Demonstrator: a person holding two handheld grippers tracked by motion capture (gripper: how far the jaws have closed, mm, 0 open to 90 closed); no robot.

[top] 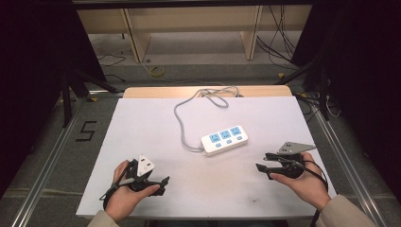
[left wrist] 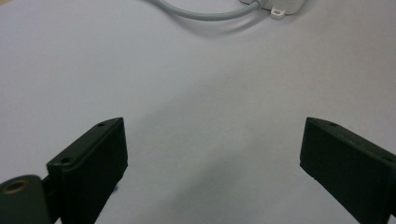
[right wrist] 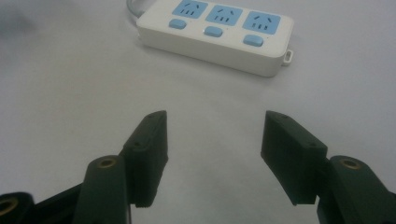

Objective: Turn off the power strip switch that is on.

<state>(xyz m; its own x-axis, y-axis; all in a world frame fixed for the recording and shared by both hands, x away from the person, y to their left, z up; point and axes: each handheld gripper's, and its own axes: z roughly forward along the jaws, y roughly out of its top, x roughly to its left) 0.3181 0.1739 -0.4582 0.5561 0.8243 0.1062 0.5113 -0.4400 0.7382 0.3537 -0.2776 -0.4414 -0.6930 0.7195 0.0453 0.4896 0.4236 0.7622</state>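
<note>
Left hand-held gripper (top: 163,182): jaws stand wide with nothing between them, low over the bench (top: 142,123), well apart from the strip.
Cable (top: 182,127): grey, loops from the strip's left end to the far edge; a reach from the left could snag it and drag the strip.
Power strip (top: 224,140): white, three blue sockets, lies flat mid-bench, untouched.
Right hand-held gripper (top: 262,161): jaws wide, nothing held, facing the strip's long side; a grip across the smooth casing may slip or press a switch.

Overhead cam looks forward and down over the whole table (top: 142,123), while both gripper cams sit low, close to it, facing the power strip (right wrist: 219,35) all three catch.
</note>
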